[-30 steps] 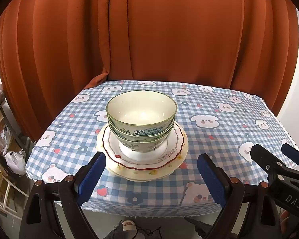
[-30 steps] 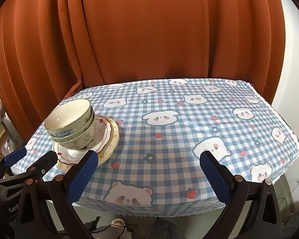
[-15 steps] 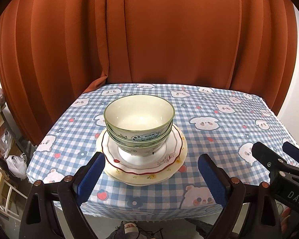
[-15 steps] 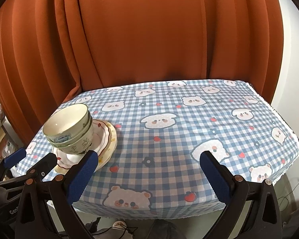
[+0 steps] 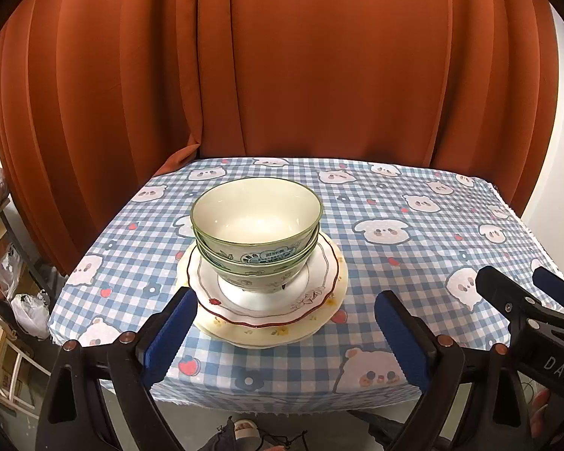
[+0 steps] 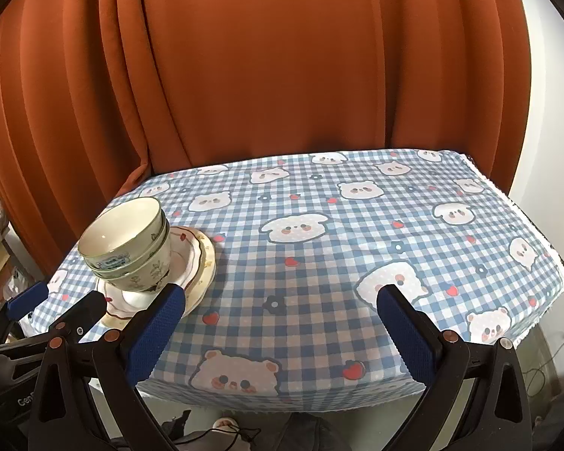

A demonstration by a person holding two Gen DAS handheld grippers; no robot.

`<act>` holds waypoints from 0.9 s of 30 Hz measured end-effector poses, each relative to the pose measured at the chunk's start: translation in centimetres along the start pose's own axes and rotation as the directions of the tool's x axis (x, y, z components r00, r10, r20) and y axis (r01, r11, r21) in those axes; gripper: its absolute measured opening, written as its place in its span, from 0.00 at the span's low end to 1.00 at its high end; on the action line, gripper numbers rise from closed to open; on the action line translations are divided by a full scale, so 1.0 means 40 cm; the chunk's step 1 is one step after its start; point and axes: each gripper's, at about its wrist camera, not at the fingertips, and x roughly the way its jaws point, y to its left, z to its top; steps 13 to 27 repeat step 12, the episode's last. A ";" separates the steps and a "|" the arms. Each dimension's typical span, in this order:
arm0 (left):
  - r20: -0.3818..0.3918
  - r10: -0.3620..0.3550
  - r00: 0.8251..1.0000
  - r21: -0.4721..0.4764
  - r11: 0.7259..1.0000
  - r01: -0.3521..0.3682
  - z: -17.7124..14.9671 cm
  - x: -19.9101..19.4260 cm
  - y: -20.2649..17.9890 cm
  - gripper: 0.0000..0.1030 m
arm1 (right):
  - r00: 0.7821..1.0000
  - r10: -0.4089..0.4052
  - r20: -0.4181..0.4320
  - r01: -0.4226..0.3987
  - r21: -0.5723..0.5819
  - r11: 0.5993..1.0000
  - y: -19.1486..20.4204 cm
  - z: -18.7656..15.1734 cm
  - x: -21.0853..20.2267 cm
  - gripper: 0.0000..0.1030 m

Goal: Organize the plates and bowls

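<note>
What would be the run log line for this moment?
left hand-held gripper: open, empty | right hand-held gripper: open, empty | bowls: nested on stacked plates

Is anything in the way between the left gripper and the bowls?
Nothing visible. The left gripper is open, and only bare checked tablecloth and the plates' near rim lie between its fingers and the stacked bowls.
</note>
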 end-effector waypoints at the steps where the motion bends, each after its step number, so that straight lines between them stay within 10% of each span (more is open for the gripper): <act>1: 0.000 0.001 1.000 0.000 1.000 -0.001 0.000 0.000 0.000 0.94 | 1.000 -0.001 0.000 0.001 0.001 1.000 0.000 0.000 -0.001 1.00; 27: -0.001 0.010 1.000 -0.003 1.000 -0.010 -0.005 -0.008 0.001 0.97 | 1.000 -0.002 -0.003 0.002 0.002 1.000 -0.002 -0.001 -0.001 1.00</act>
